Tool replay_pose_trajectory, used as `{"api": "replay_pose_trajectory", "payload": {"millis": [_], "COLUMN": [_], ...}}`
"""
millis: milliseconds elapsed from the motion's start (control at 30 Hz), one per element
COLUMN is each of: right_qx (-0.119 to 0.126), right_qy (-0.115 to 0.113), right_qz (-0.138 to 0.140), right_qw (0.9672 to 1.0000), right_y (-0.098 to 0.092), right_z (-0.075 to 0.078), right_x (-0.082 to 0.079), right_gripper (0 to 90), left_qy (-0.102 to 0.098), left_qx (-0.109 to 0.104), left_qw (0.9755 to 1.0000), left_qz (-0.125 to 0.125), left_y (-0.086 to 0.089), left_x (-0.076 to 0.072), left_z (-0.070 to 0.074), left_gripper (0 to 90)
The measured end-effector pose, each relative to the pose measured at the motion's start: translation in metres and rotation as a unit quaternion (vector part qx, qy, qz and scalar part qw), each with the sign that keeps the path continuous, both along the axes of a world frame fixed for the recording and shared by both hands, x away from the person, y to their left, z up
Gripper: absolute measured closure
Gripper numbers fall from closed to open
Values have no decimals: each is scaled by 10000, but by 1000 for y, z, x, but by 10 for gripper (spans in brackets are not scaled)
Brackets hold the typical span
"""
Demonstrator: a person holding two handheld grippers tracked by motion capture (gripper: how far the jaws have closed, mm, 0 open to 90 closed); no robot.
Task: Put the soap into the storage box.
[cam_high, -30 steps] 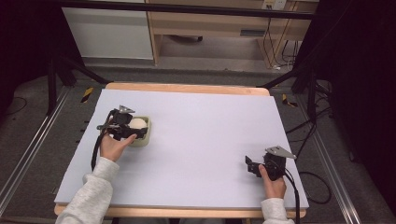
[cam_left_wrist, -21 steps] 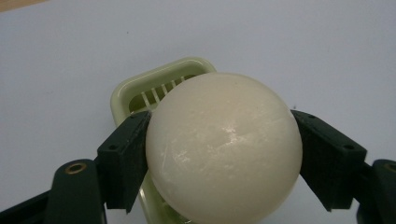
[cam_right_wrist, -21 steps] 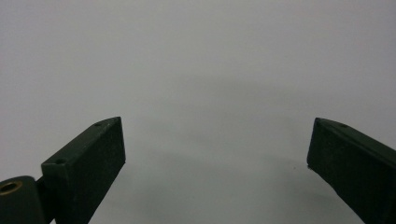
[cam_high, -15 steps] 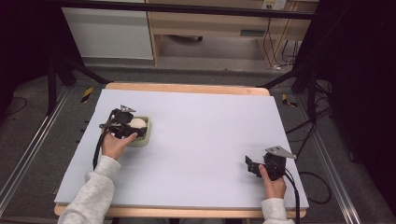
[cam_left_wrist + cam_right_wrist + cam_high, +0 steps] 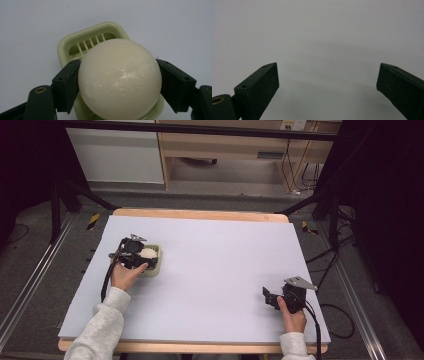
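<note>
The worktop (image 5: 215, 270) is lying mostly bare across the frame centre. At left centre, the pale green slotted tray (image 5: 75, 47) is sitting under the left gripper (image 5: 142, 257), whose fingers (image 5: 66, 86) are clamping the white ball (image 5: 120, 78). At lower right, the right gripper (image 5: 270, 298) is holding its fingers (image 5: 259, 92) wide apart over bare surface.

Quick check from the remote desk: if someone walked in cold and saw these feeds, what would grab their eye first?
The white ball, gripped between the jaws of the left gripper over the pale green slotted tray at the table's left. After that, the broad lavender table, bare across its middle. The right gripper sits near the front right corner, jaws wide open with nothing between them.
</note>
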State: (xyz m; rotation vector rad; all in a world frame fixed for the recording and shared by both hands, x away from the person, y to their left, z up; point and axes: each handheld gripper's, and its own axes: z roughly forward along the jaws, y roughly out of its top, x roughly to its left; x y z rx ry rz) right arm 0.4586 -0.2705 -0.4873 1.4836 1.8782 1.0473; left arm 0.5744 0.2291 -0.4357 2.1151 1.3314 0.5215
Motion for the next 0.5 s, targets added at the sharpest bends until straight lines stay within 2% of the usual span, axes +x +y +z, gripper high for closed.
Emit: {"api": "replay_pose_trajectory", "payload": {"millis": [500], "right_qx": [-3], "right_qy": [-1], "right_qz": [-5], "right_qw": [10000], "right_y": [0], "right_z": [0], "right_x": [0], "right_gripper": [47], "left_qy": [39], "left_qx": [27], "left_qw": [10000], "left_qz": [24], "left_y": [3], "left_x": [-1], "left_z": [-8], "left_gripper": [240]}}
